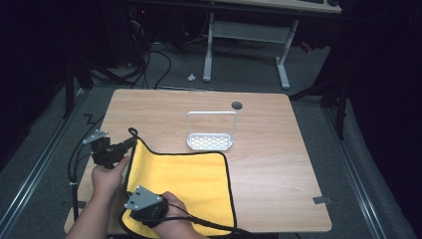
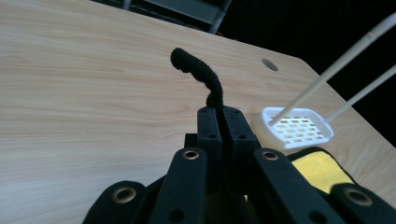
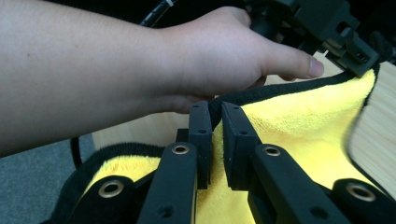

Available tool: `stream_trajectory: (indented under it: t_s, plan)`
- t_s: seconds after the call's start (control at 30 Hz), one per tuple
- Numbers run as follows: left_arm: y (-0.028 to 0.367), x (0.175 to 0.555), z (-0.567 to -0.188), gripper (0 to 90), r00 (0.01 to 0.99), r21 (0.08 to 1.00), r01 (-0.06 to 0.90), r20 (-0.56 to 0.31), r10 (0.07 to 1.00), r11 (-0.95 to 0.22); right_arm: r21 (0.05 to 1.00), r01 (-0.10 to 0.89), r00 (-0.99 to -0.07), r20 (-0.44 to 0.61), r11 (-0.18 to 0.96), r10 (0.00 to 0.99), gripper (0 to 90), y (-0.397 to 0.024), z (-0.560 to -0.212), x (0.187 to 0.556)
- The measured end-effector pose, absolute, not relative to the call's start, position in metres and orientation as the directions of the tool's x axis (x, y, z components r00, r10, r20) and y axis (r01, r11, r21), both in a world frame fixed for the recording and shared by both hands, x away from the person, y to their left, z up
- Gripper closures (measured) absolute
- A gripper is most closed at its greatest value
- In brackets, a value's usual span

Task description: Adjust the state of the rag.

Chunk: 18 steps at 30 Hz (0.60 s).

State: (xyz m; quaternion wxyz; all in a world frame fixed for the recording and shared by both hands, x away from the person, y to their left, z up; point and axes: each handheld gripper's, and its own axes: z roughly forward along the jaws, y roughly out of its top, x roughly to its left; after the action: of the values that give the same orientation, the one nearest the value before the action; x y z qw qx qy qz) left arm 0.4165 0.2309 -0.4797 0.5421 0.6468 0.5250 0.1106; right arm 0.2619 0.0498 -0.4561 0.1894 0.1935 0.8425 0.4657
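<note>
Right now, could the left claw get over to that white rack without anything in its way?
Probably not yet. The left claw is shut on the yellow cloth's black loop, so it would have to let go first. Otherwise the bare table between it and the white rack leaves the path free.

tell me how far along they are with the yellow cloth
Done: both tongs look shut on the yellow black-edged microfibre cloth. The left tongs pinch its far left corner by the black hanging loop; the right tongs grip its near left edge. In hand: that left edge is raised off the wooden table. Left: the cloth is mostly spread flat, with no fold made. The white slotted plastic tray sits untouched beyond it.
</note>
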Motion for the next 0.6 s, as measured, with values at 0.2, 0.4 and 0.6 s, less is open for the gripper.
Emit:
stream_trajectory:
  t_s: [0.2,0.4,0.6]
  plan:
    - [0.177,0.417,-0.479,86.7,0.454,0.821,0.562,-0.409,0.792,0.102,0.858,0.175,-0.815,-0.148,0.482,0.560,83.7,0.003,-0.456,0.256]
    - [0.131,0.416,-0.487,86.7,0.455,0.807,0.586,-0.401,0.795,0.071,0.853,0.223,-0.774,-0.140,0.473,0.618,83.7,-0.048,-0.465,0.250]
    - [0.097,0.414,-0.492,86.7,0.455,0.807,0.587,-0.391,0.800,0.060,0.843,0.273,-0.737,-0.126,0.464,0.663,83.6,-0.087,-0.477,0.246]
